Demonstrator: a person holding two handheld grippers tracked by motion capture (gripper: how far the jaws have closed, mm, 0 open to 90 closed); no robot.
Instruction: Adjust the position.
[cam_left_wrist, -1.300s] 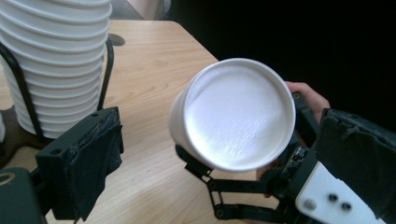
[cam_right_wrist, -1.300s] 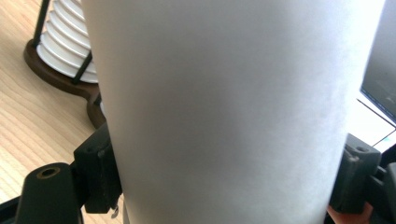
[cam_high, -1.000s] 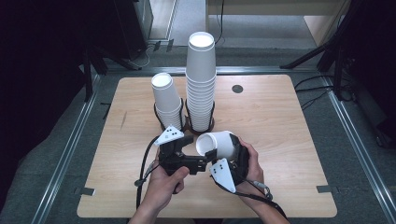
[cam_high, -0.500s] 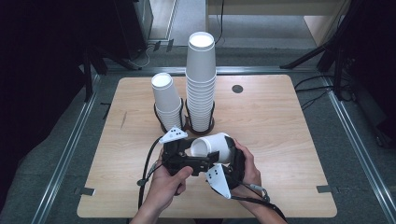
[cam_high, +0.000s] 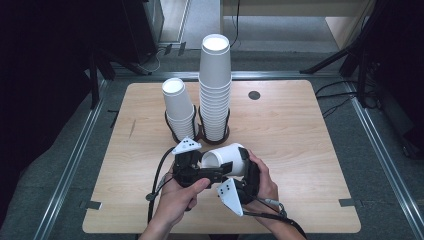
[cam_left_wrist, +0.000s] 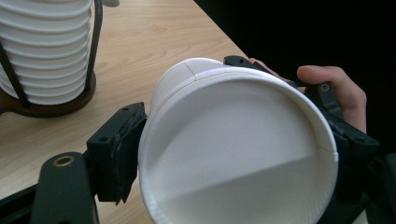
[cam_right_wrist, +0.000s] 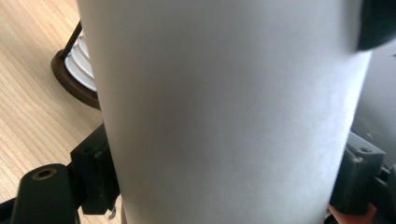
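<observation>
Cup (cam_high: 223, 159) tipped leftward (wooden table (cam_high: 300, 130)).

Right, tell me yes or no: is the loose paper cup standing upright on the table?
No, the paper cup lies on its side above the wooden table, between the left gripper and right gripper.

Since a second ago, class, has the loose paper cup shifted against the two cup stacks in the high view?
Yes. The paper cup has tipped further onto its side, its mouth now turned left towards the left gripper, lying just below the short stack and the tall stack.
</observation>
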